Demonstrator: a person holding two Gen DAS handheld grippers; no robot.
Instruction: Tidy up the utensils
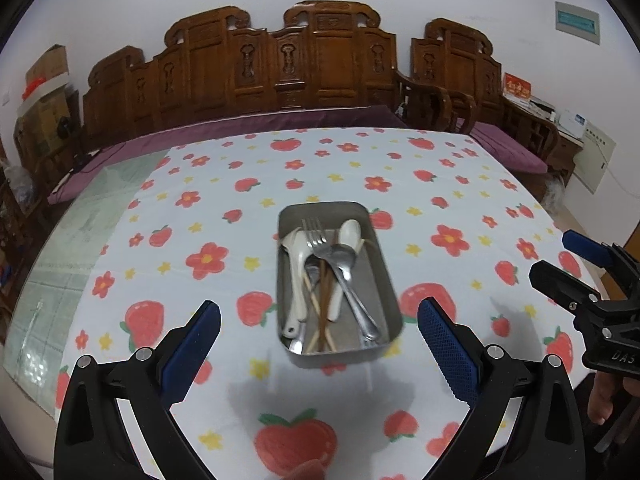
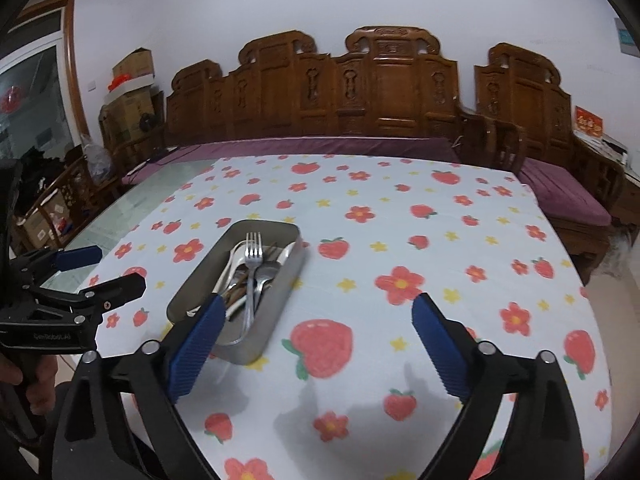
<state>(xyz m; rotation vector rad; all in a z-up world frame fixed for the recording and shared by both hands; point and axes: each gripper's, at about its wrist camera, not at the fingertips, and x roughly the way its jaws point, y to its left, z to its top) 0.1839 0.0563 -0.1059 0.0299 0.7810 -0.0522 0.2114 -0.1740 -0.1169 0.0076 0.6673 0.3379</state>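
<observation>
left gripper (image 1: 320,344): spread wide, empty, above the cloth (image 1: 460,200) facing the tin (image 1: 376,280) | right gripper (image 2: 316,340): spread wide, empty, just right of the tin | utensils: fork (image 1: 320,244), spoons, chopsticks all lie in the tin | step: looks like the sorting's end, nothing loose on the cloth | next: likely only pull both clear

We see a worktop cloth (image 1: 320,168) printed with strawberries and flowers, a carved wooden bench (image 1: 288,64) with purple cushion (image 1: 280,122) behind, cardboard boxes (image 2: 132,92) at left.
</observation>
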